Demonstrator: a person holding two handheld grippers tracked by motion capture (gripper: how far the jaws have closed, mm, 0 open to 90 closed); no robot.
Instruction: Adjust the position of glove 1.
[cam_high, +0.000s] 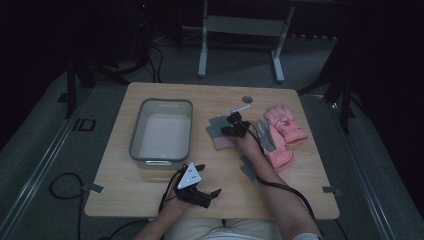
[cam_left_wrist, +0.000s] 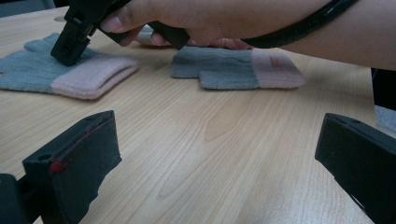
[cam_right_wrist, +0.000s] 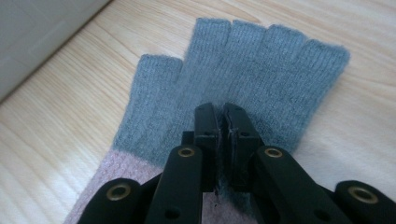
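The right gripper (cam_right_wrist: 223, 116) is clamped on a pinch of the grey glove (cam_right_wrist: 252, 74) — which lies flat on the desk (cam_high: 210, 197) just right of the grey bin (cam_high: 161, 131), whose pale inside looks bare. The left gripper (cam_high: 204, 192) hovers near the front edge — jaws wide apart, holding nothing.

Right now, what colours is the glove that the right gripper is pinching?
The glove is grey-blue knit with a pale pink cuff, clearest in the right gripper view.
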